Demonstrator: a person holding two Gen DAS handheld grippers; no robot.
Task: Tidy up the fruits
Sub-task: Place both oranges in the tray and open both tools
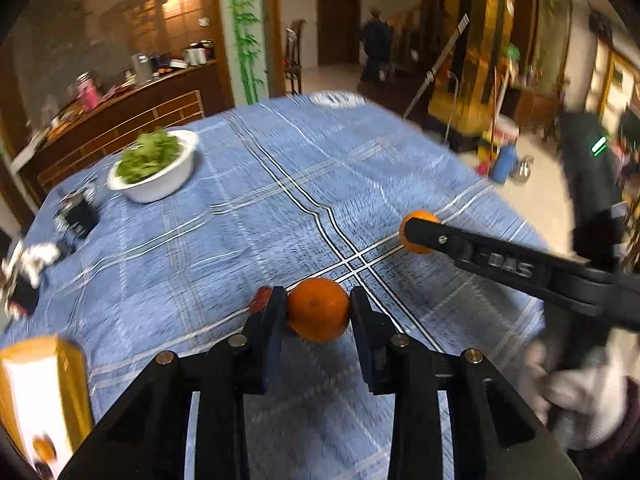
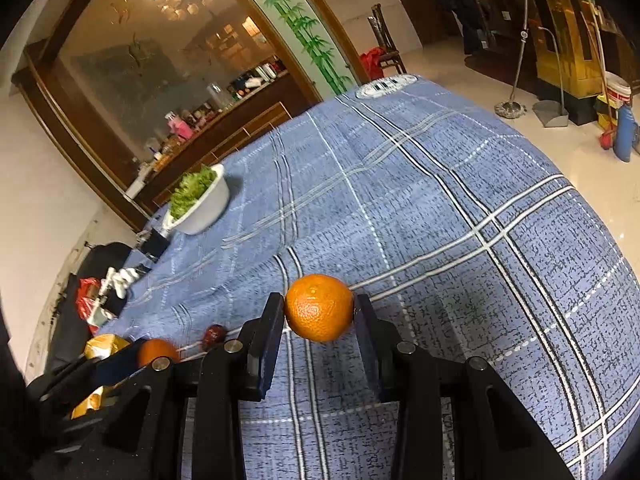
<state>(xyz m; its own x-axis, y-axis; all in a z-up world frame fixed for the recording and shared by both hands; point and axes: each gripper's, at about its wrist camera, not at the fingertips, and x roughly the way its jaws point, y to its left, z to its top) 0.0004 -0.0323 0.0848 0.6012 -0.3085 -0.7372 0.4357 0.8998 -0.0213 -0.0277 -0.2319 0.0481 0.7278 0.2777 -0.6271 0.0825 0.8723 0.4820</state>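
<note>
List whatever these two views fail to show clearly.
- Small dark red fruit: left wrist view, half hidden behind the left gripper finger; kind unclear.
- Yellow box: cut off by the frame edge, blurred.
- Bowl of greens: too small to identify the leaves.
- Clutter at the table's left edge: motion-blurred.

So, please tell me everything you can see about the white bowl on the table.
The white bowl is round and deep, with a smooth, glossy look, perhaps ceramic or plastic. It stands upright on the blue checked tablecloth, near the far left edge of the table, and is heaped with leafy greens. Neither gripper touches it. A small dark object lies beside it, apart.
</note>
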